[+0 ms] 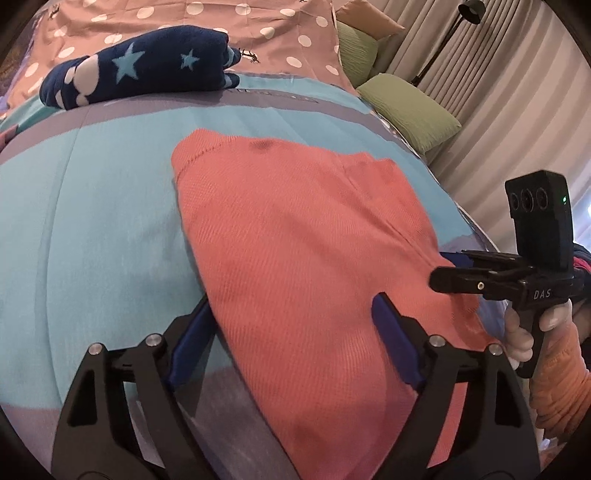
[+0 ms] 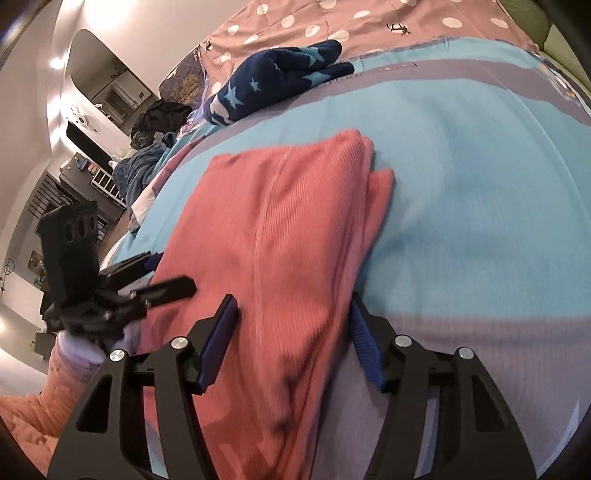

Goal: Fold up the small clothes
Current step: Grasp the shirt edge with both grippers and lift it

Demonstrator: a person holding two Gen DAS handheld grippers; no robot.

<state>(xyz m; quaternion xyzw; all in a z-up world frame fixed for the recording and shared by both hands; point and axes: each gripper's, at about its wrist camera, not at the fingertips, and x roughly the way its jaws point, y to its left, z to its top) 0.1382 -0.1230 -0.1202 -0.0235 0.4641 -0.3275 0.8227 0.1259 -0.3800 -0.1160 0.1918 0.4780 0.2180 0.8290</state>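
Lying folded on a blue-and-grey bedspread (image 1: 92,206), a coral knit garment (image 1: 303,251) is sitting between two hand-held grippers.

The left gripper (image 1: 291,314) is hovering with its blue-padded jaws spread wide across the near left part of the cloth, one pad off the garment's left edge, the other over the fabric, gripping nothing. The right gripper (image 2: 293,325) is standing partly spread, straddling the cloth's near right portion; whether its pads are touching the knit cannot be told. A folded navy star-patterned garment (image 1: 136,70) is resting well apart, at the far edge where the polka-dot pink cover (image 1: 258,26) begins. Green pillows (image 1: 410,107) are lying beside the curtain (image 1: 509,92).
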